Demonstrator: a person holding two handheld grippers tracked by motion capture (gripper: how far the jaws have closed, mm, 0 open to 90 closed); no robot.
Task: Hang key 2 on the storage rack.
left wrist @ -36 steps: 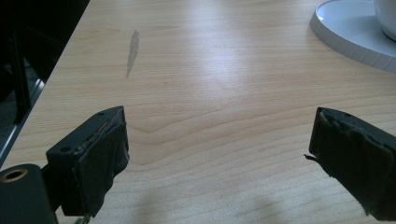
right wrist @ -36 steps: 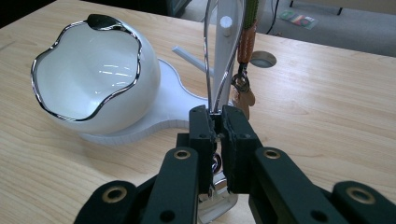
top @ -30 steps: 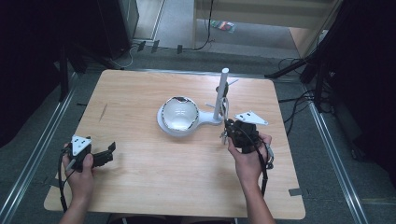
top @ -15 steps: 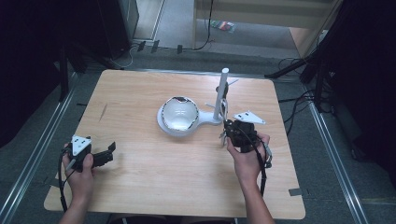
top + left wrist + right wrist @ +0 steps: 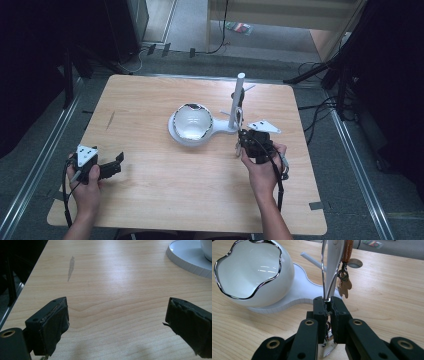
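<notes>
A white stand has a wavy, silver-rimmed bowl (image 5: 192, 121) (image 5: 249, 272) on a flat base (image 5: 304, 292) and an upright post (image 5: 236, 100) (image 5: 334, 265). A thin silver loop (image 5: 323, 270) hangs down beside the post, and my right gripper (image 5: 241, 142) (image 5: 328, 302) is shut on its lower end, just in front of the post's foot. A brown strap with a small bear-shaped charm (image 5: 344, 285) hangs from the post next to it. My left gripper (image 5: 117, 162) (image 5: 117, 315) is open above bare wood near the table's front left, holding nothing.
The wooden table (image 5: 150, 200) has a dark streak (image 5: 110, 120) (image 5: 71, 266) at the left. The edge of the white base (image 5: 187, 257) lies ahead and to the right of the left gripper. Metal rails and cables run along the floor around the table.
</notes>
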